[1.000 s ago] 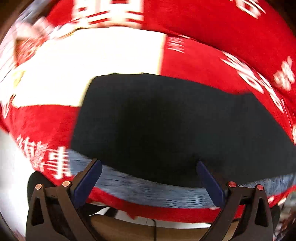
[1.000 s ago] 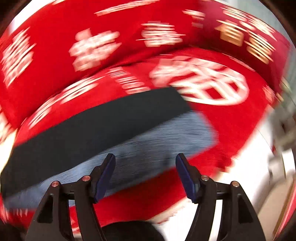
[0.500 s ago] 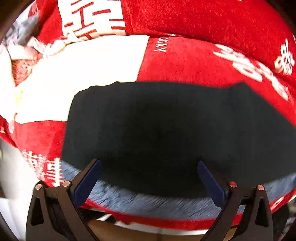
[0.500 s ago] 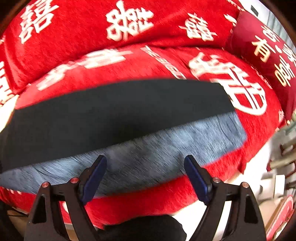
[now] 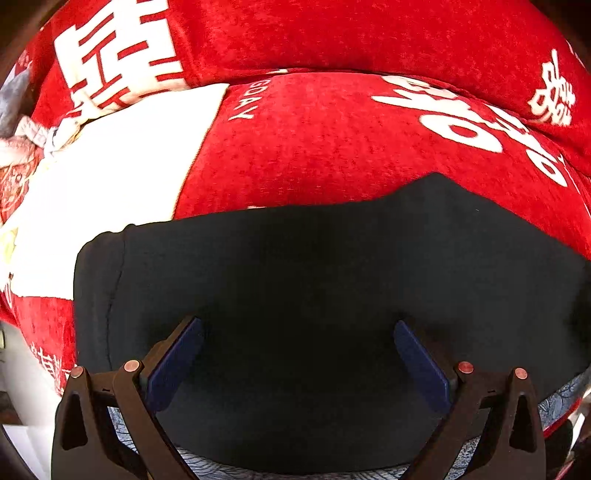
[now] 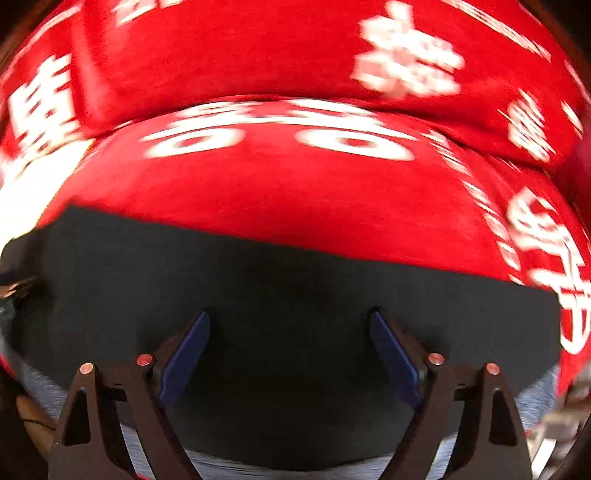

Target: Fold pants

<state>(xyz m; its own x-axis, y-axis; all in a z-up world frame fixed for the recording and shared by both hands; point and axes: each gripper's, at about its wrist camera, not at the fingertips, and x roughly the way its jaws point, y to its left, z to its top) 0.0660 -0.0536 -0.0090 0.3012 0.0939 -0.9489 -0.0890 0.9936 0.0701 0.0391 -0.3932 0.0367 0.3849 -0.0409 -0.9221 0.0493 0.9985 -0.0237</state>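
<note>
The black pants (image 5: 314,280) lie flat across a red sofa seat; they also fill the lower half of the right wrist view (image 6: 295,295). A blue-grey patterned layer (image 5: 561,398) shows under their near edge, also in the right wrist view (image 6: 539,395). My left gripper (image 5: 298,328) is open and empty, its blue pads just above the black cloth near its left end. My right gripper (image 6: 290,321) is open and empty, over the cloth near its right end.
The red sofa cover (image 5: 332,147) with white characters runs behind the pants, with a back cushion (image 5: 369,33) above. A white panel (image 5: 110,166) of the cover lies to the left. Crumpled cloth (image 5: 22,140) sits at the far left edge.
Both grippers have moved forward and lower over the pants. The black cloth now fills the space between the fingers, and the blue-grey strip has slid mostly below the fingers. Both stay open.
</note>
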